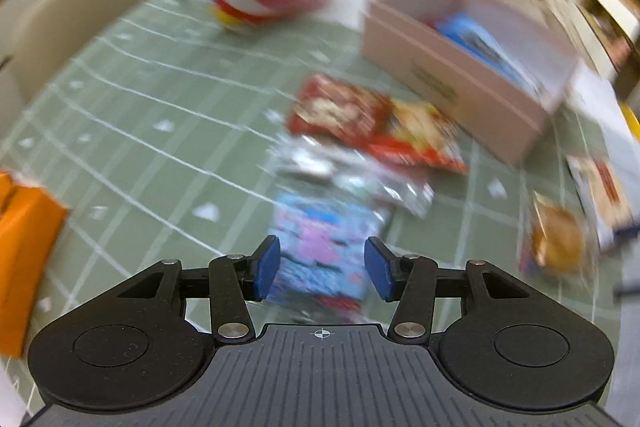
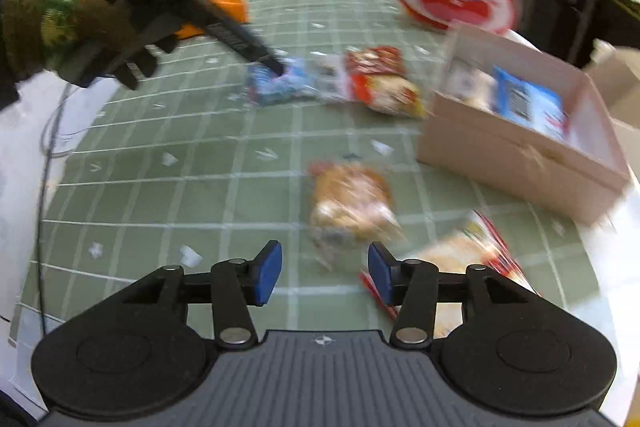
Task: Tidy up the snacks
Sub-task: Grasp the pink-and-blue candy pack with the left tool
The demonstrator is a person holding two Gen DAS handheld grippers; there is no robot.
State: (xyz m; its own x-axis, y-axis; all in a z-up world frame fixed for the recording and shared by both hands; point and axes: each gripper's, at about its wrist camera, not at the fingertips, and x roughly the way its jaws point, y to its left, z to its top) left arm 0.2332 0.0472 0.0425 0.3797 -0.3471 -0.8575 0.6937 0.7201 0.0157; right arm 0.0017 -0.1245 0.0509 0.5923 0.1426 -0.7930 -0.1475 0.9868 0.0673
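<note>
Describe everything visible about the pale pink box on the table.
The pale pink box is a shallow, open-topped rectangular carton, cardboard by its look, with dark print on its long side. It sits flat on the green gridded mat at the table's right, turned at an angle to the grid. Inside lies a blue packet beside something pale, too blurred to identify. Neither gripper touches it; the red snack packets lie close by its side.
</note>
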